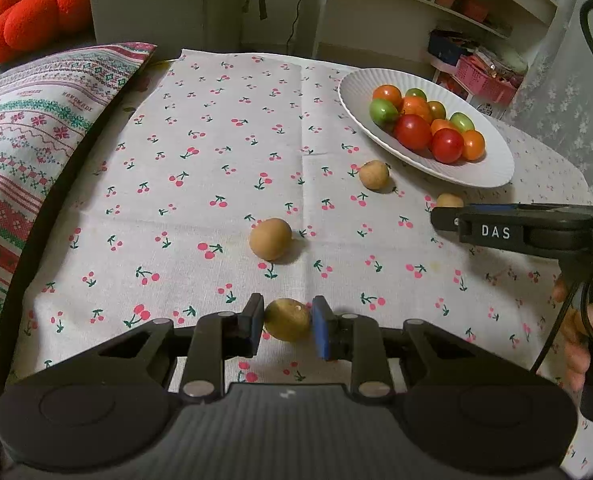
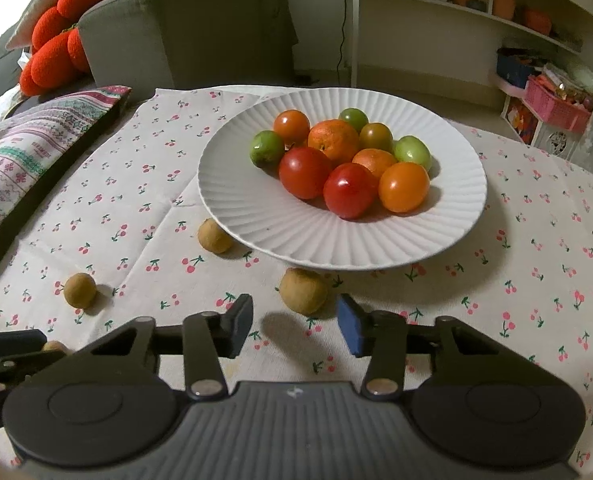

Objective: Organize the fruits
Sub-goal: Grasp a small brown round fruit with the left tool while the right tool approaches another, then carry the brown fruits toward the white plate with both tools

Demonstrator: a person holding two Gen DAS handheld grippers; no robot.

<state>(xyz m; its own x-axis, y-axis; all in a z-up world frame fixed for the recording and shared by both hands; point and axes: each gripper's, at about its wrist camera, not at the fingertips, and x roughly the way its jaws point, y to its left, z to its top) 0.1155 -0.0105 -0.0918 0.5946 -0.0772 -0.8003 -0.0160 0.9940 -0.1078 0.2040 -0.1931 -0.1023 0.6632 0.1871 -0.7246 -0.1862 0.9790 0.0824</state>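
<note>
Brown fruit (image 1: 287,319) is clamped between the left gripper (image 1: 288,326) pads, low on the cherry-print cloth (image 1: 200,128).

Three more brown fruits are scattered on the cloth: one (image 1: 270,238) ahead, one (image 1: 374,175) near the plate (image 1: 476,168), one (image 1: 449,200) partly hidden behind the right gripper (image 1: 442,218). Tomatoes (image 2: 348,168) are heaped on the plate. Only the right view shows that last fruit (image 2: 303,290) lying just ahead of the right gripper (image 2: 294,326), whose jaws stand apart and untouched by it; it sits under the plate's rim. A patterned cushion (image 1: 28,140) borders the cloth.
</note>
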